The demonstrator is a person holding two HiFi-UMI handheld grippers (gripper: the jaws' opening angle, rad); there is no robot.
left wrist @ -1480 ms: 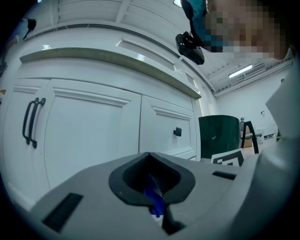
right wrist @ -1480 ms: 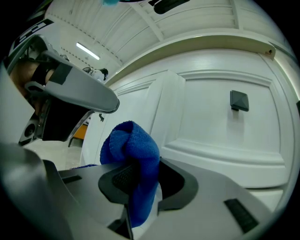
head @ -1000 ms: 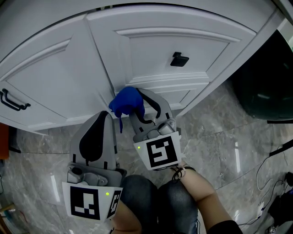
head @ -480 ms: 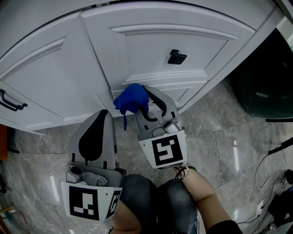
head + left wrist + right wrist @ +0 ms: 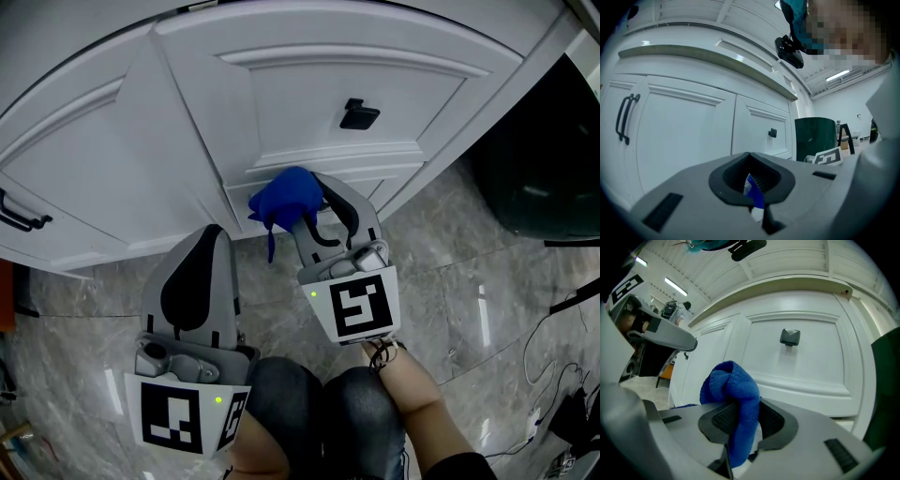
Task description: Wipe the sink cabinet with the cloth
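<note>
Right now my right tongs (image 5: pixel 317 199) are clamped on the blue cloth (image 5: pixel 285 197). It bunches out past their tips, against the lower rail of the sink cabinet (image 5: pixel 319 94). My left tongs (image 5: pixel 208 234) are closed together, lower down, apart from the cloth.

1. The sink cabinet (image 5: pixel 309 94) stands ahead as a closed white wall.
2. Its black knob (image 5: pixel 359 114) juts out above the right tongs (image 5: pixel 307 204), whose cloth (image 5: pixel 281 195) touches the cabinet's lower rail.
3. Right of the cabinet, a dark bin (image 5: pixel 539 159) blocks passage.
4. Before the cabinet, the floor (image 5: pixel 450 272) lies open; cables (image 5: pixel 562 366) lie well apart, rightward.
</note>
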